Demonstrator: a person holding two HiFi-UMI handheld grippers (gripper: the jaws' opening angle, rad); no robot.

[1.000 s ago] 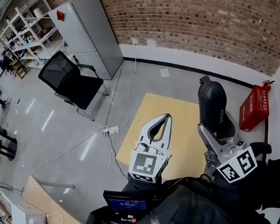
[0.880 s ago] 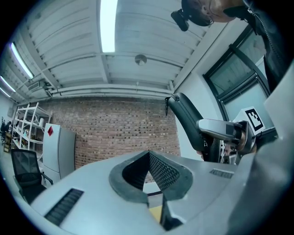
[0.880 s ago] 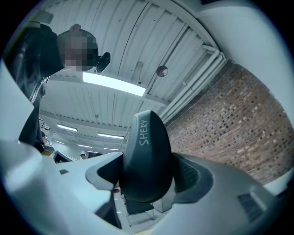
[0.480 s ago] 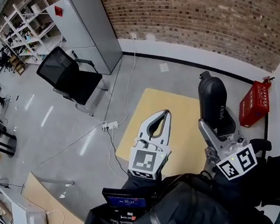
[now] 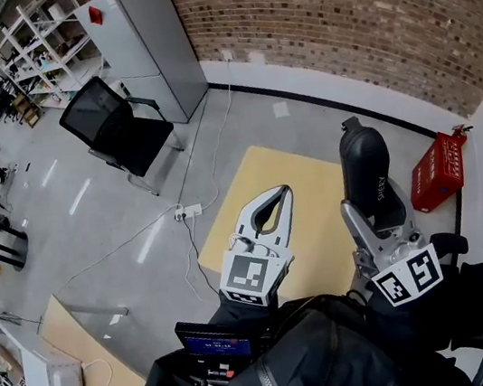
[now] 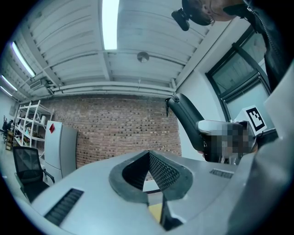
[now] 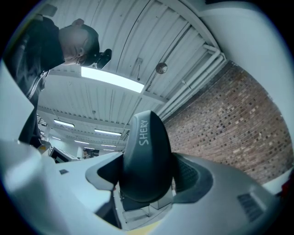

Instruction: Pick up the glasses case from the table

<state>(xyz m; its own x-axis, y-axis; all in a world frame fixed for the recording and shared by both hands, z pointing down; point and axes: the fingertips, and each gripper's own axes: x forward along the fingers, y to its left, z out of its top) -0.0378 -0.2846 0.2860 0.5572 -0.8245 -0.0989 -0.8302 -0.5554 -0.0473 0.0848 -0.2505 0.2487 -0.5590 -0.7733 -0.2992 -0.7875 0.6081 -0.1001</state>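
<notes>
Right gripper (image 7: 147, 176) clamped on the dark glasses case (image 5: 365, 167), which stands upright in its jaws.
Left gripper (image 6: 148, 160) has its 2 jaws pressed together, nothing between; both grippers are raised over the yellow table (image 5: 310, 190), a black office chair (image 5: 117, 135) well beyond.

The yellow table's (image 5: 309, 187) near edge was hidden behind the person's dark jacket (image 5: 317, 367). At the table's right edge, the glasses case's (image 5: 365, 167) lower end sat hidden between the right gripper's (image 5: 377, 209) jaws. Far beyond the table, the items on the shelves (image 5: 35, 57) were too small to tell.
</notes>
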